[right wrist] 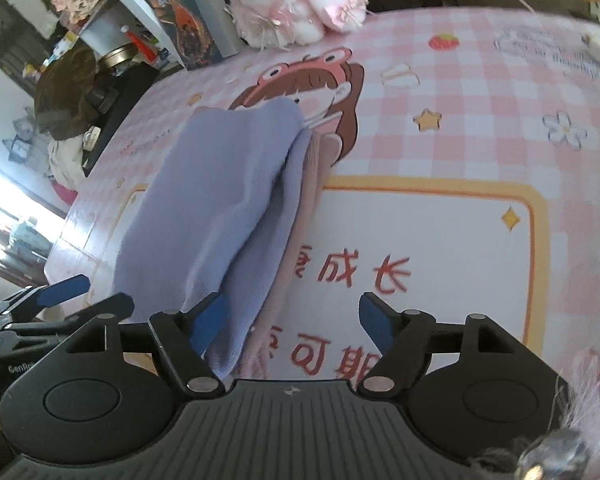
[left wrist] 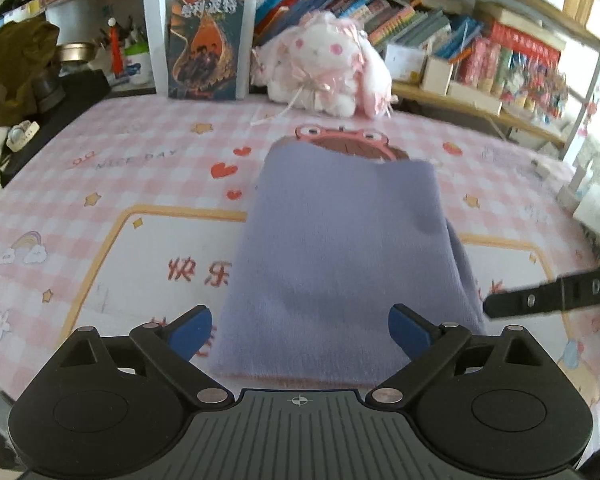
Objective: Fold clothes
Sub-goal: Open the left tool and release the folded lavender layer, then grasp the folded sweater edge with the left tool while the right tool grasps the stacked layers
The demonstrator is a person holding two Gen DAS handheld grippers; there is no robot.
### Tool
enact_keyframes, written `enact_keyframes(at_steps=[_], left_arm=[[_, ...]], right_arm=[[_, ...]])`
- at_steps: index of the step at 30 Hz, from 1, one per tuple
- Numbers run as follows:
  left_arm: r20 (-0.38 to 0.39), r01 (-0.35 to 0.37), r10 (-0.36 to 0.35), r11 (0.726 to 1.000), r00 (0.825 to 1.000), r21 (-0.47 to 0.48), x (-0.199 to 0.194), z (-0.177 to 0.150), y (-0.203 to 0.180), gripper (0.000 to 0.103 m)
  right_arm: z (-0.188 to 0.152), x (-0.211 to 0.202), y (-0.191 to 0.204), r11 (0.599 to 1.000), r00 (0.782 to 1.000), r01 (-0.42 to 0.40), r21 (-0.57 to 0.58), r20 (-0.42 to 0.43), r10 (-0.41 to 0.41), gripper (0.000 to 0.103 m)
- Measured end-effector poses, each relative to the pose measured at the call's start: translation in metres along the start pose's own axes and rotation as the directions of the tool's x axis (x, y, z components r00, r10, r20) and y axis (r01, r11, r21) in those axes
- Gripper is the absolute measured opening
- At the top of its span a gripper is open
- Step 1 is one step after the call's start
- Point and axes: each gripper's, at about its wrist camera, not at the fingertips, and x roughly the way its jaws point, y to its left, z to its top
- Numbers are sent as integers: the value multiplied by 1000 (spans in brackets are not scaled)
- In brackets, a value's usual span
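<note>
A folded lavender garment (left wrist: pixel 340 248) lies on the pink checked table cover (left wrist: pixel 120 168), on top of a folded pink garment whose edge shows in the right wrist view (right wrist: pixel 312 184). The lavender garment also shows in the right wrist view (right wrist: pixel 220 200). My left gripper (left wrist: pixel 300 334) is open just above the garment's near edge and holds nothing. My right gripper (right wrist: pixel 294 322) is open at the stack's right side, with its left finger (right wrist: pixel 210 320) against the lavender edge. The right gripper's finger shows in the left wrist view (left wrist: pixel 548 294), and the left gripper shows in the right wrist view (right wrist: pixel 64 292).
A white and pink plush toy (left wrist: pixel 328 68) and an upright book (left wrist: pixel 208 40) stand at the far edge of the table. Bookshelves (left wrist: pixel 480 40) fill the back right. A dark bag (left wrist: pixel 16 68) and a black object (left wrist: pixel 68 100) sit at the far left.
</note>
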Motion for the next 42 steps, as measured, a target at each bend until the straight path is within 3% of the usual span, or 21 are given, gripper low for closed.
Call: enact_keyframes(at_steps=[5,11,16,21,30,33,35,37,42], left_arm=[[-15,68,-69,997,997,-45,14,15,27,97],[-68,187,-199,971,978,-152,42,31,66,97],[-142,289,-336,916,931,-277,75,39,93,96],[-196,365,-441,872,876,-327,103,42,98,96],[-194,421,-504,837,842,-349,114,50,100,91],[-188,424,-517,823,835,-379,117,51,106,78],[-187,435,-538,804,822,-405,121,51,110,70],[-187,443,-553,792,812,-420,124,51,111,69],[-187,438,-537,808,823,-394,122,50,108,62]], right_arm=[[-1,6,-1,996,1000,-8,89,8,8,73],[0,18,12,986,1000,5,168,17,-8,73],[-3,24,16,967,999,27,252,36,-38,73],[-6,31,17,950,996,57,306,47,-75,75],[-10,27,15,922,982,95,375,117,-148,76],[-10,21,16,914,971,74,400,179,-157,76],[-9,19,14,905,972,29,425,201,-126,76],[-7,24,15,903,979,14,429,176,-99,77],[0,41,22,914,993,38,404,89,-80,80]])
